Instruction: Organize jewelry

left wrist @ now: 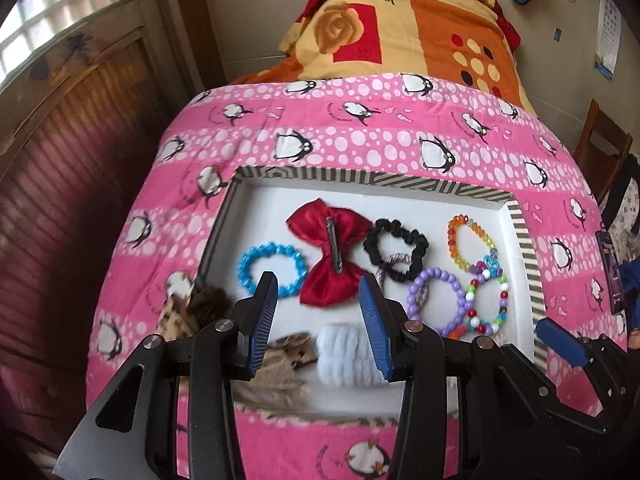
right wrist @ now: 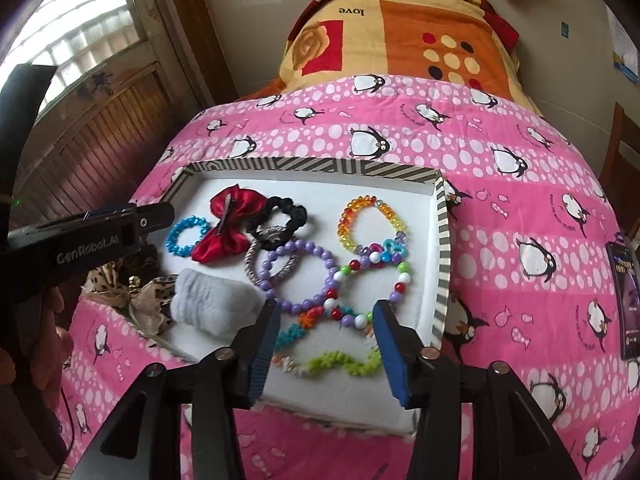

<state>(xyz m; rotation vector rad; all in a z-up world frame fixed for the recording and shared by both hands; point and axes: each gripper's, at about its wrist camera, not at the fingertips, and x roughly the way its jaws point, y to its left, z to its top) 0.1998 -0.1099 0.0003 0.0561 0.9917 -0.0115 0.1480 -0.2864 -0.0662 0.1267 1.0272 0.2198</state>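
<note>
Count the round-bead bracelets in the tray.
4: blue bracelet at the left, amber-orange bracelet at the far right, purple bracelet in the middle, multicoloured bracelet overlapping it on the right. None seems hidden.

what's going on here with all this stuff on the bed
A person holds a claw in each hand over a striped tray on a pink penguin blanket. Bracelets, a red bow and scrunchies lie inside. The left claw and the right claw hover open above them, holding nothing.

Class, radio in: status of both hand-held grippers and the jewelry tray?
Left hand-held gripper open, empty. Right hand-held gripper open, empty, above the bead bracelets. Jewelry lies in the tray. Nothing in the way.
</note>
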